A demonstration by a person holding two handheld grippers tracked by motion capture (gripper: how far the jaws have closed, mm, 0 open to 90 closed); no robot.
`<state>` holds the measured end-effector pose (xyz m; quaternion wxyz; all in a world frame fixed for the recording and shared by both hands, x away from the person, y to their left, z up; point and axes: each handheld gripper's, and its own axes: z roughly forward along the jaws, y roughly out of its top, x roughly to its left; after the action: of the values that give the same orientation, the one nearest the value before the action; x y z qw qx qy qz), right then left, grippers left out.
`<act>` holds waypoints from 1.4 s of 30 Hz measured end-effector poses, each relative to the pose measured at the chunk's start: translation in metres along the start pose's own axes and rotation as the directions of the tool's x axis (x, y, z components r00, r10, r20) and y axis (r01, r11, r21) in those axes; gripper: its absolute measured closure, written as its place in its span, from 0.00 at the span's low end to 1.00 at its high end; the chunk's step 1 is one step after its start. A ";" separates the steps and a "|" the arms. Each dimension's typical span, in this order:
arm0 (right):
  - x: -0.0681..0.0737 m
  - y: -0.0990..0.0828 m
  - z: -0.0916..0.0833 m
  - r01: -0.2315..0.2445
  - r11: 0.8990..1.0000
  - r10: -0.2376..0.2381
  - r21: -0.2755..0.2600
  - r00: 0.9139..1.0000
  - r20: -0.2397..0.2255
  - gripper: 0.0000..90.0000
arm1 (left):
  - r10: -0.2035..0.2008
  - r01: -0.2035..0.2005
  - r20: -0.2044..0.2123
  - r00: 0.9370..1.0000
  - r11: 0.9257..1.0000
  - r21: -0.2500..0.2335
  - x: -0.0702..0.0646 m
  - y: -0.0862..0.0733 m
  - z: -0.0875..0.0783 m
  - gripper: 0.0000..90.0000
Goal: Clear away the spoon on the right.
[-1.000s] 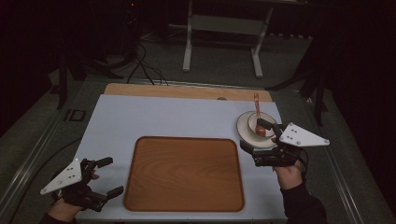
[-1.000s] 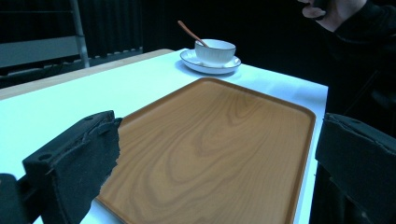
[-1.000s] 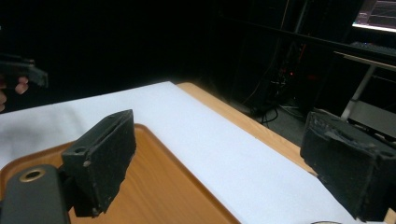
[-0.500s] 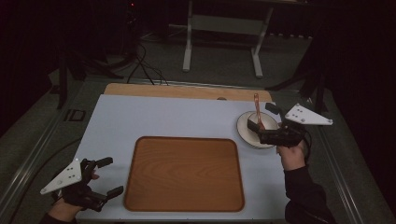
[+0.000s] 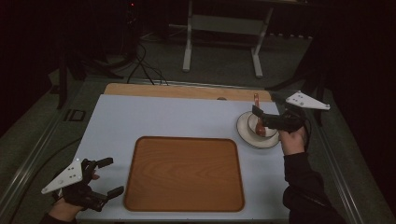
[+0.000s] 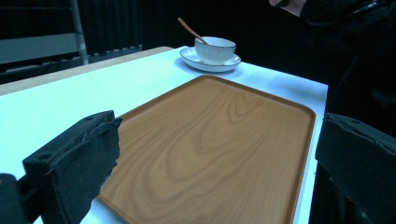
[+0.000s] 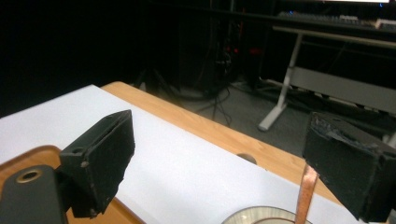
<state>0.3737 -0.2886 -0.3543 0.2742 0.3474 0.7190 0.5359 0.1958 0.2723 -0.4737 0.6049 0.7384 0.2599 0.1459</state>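
1. Bowl [image 5: 258, 125] and saucer [image 5: 245, 133] sit at about two o'clock on the white tabletop [image 5: 163, 119], well apart from the wooden tray [image 5: 184, 172], which lies bare at the six o'clock side. The copper-coloured spoon [image 5: 256, 100] leans in the bowl, handle pointing toward twelve.

2. Your right gripper [image 5: 264, 117] hangs just above the bowl, jaws spread wide with nothing between them. In the right gripper view the spoon handle [image 7: 306, 193] rises just inside the right-hand jaw, untouched as far as I can tell.

3. Your left gripper [image 5: 108, 177] rests at about eight o'clock off the tray's near left corner, jaws parted and empty. The left gripper view looks straight across the tray [image 6: 210, 149] to the bowl [image 6: 215, 49] on its saucer [image 6: 187, 56].

4. Progress call: this looks like the very start. My read is that the bowl set is meant for the tray, and nothing has been lifted or placed yet.

5. What's left, by my judgement: close on the spoon or the bowl rim, get a firm hold, carry it toward seven o'clock and set it down on the tray. Mind that spoon; it could tip out if the bowl tilts.
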 end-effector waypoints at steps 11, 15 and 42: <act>-0.022 -0.005 0.028 -0.066 0.996 0.062 0.055 0.995 0.076 0.10 | 0.001 -0.001 0.000 1.000 1.000 0.004 0.000 -0.001 0.000 0.00; -0.029 -0.009 0.034 -0.085 0.994 0.079 0.067 0.993 0.087 0.10 | 0.001 -0.001 0.001 1.000 1.000 0.004 0.000 -0.001 0.000 0.00; -0.076 -0.041 0.086 -0.204 0.958 0.157 0.204 0.962 0.222 0.14 | 0.004 -0.005 0.004 1.000 1.000 0.014 0.000 -0.002 0.001 0.00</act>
<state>0.4773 -0.3065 -0.4156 0.2550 0.4937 0.7082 0.4355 0.1957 0.2713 -0.4762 0.5998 0.7436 0.2581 0.1441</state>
